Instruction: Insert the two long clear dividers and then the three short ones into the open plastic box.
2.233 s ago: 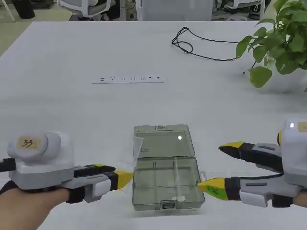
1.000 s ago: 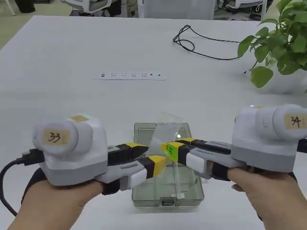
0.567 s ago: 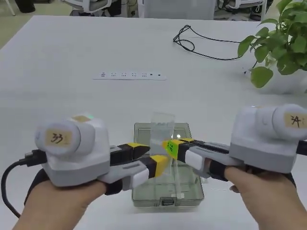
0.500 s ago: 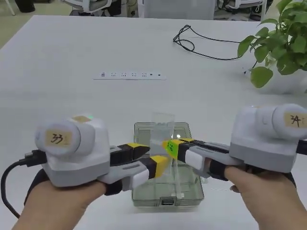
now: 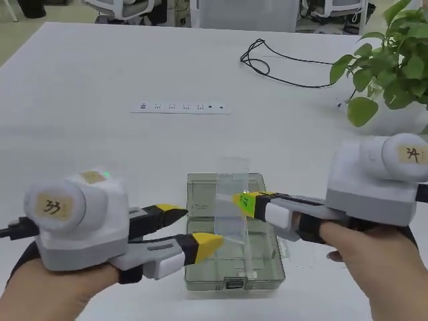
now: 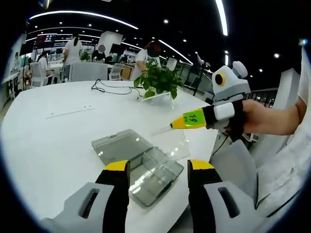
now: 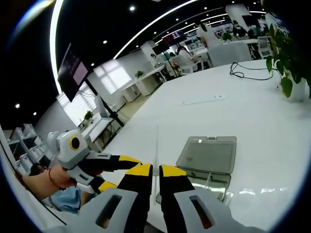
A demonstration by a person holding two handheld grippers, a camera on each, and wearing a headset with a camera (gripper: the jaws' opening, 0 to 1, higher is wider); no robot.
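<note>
The open plastic box [image 5: 227, 264] lies near the table's front edge, its lid [image 5: 200, 189] flat behind it. One clear divider [image 5: 247, 249] stands lengthwise inside the box. My right gripper [image 5: 242, 200] is shut on a long clear divider [image 5: 229, 180], held upright above the box. In the right gripper view that divider [image 7: 156, 141] is an edge-on line rising from the right gripper [image 7: 156, 171]. My left gripper [image 5: 195, 227] stands open just left of the divider, with nothing between its jaws. The left gripper view has the left gripper [image 6: 158, 167] over the box [image 6: 154, 171].
A white power strip [image 5: 180, 108] lies mid-table, with a coiled black cable [image 5: 267, 63] farther back. A potted plant [image 5: 391, 63] stands at the right edge. Small clear pieces [image 5: 286, 248] lie right of the box.
The divider passed from the left gripper to the right one. My left gripper has drawn back to the left and down, away from the divider. The right gripper still holds it over the box.
</note>
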